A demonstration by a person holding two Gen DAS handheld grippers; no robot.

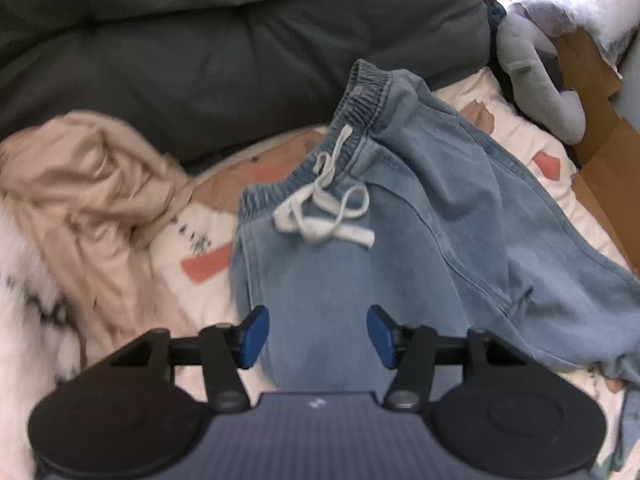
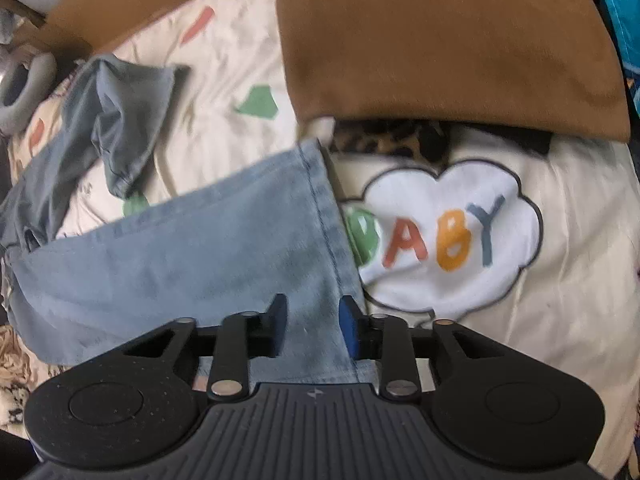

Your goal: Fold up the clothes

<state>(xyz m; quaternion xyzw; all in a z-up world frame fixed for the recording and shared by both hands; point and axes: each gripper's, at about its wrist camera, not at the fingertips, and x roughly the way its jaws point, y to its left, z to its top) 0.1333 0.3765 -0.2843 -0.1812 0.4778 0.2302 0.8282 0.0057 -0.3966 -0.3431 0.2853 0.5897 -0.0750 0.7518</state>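
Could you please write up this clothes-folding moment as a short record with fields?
garment: light blue jeans, lying on a patterned sheet
waist: elastic band with a white drawstring, tied
leg end: hem covers part of a cloud print reading BABY
left tool: open, above the jeans
right tool: open, astride the leg near the hem
nearby: beige garment, grey plush toy, brown cloth

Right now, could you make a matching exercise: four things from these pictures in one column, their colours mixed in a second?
Things:
1. jeans
2. drawstring
3. sofa
4. cushion

Colours:
A. brown
B. white
C. light blue
D. dark grey

Pairs: 1-C, 2-B, 3-D, 4-A
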